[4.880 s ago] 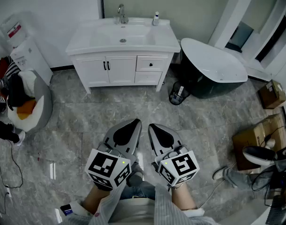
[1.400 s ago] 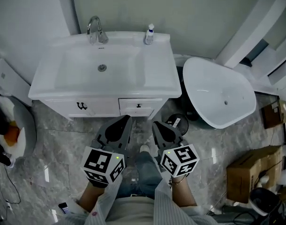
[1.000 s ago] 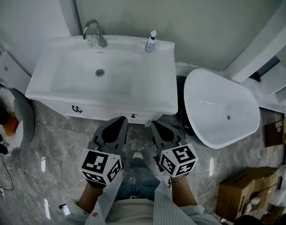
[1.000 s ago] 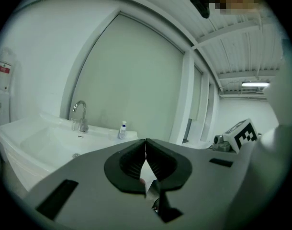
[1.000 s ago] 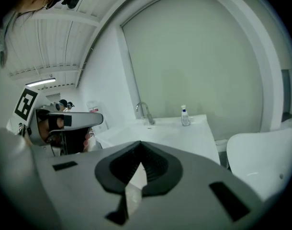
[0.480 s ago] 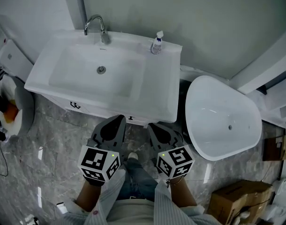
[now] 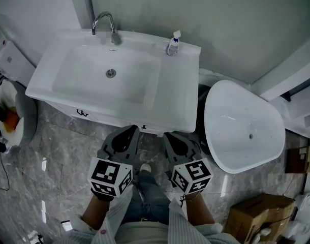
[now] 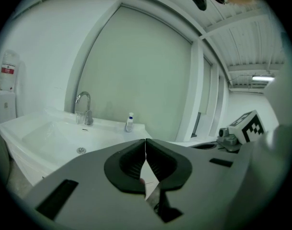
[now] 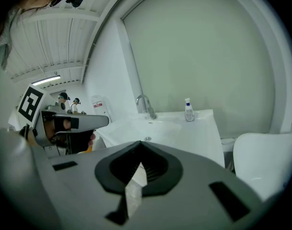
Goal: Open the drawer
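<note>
Below the glossy white rectangular worktop [image 7: 178, 95], left gripper [image 7: 131, 129] and right gripper [image 7: 168, 135] hold their fingers clenched, empty; small dark drawer knob [image 7: 143, 127] shows under the edge.

Brightness: the head view was evenly bright, with a cool grey-green cast.
Source: a ceiling strip light [image 8: 262, 78] glowed in the left gripper view.
Glare: small white reflections dotted the polished floor [image 7: 53, 151].
Shadow: the drawer [image 7: 145, 126] front lay in soft shade.
Distortion: both gripper views bowed straight lines and had black corners.
</note>
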`<state>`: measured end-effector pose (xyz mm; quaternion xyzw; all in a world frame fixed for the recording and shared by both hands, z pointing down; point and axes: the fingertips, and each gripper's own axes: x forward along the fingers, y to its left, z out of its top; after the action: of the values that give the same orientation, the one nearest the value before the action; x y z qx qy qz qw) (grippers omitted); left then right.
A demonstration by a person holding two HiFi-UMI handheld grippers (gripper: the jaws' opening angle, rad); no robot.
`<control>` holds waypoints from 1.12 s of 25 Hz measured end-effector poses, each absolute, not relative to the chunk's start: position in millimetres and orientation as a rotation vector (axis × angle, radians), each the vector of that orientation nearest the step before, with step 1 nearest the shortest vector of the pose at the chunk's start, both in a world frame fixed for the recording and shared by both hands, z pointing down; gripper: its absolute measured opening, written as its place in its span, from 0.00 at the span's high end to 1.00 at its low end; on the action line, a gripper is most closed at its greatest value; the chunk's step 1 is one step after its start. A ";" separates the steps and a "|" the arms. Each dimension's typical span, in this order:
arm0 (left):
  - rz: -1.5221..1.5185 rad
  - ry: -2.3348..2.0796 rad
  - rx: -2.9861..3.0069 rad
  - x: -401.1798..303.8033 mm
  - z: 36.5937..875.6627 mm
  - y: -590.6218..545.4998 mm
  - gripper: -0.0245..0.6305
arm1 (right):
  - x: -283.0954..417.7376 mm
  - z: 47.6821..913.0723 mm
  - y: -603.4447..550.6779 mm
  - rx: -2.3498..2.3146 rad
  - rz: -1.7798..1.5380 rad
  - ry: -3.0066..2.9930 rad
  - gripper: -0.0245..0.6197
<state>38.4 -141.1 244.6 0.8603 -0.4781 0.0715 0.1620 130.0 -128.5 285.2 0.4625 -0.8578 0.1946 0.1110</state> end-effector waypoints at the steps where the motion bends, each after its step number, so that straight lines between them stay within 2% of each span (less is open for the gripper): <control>1: 0.216 -1.362 2.449 36.2 250.5 -141.7 0.94 | 130.2 289.4 -128.2 1.359 0.572 -2.513 0.96; 12: 0.346 -1.316 2.427 17.0 331.5 -138.4 0.94 | 116.6 364.9 -118.2 1.318 0.674 -2.444 0.96; 28: 0.457 -1.122 2.488 33.5 480.9 -164.5 0.93 | 103.5 508.7 -156.1 1.284 0.582 -2.380 0.96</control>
<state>33.5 -164.5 480.9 0.8833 -0.3985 0.1623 0.1862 103.5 -156.1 508.7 0.4560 -0.8454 0.2066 0.1864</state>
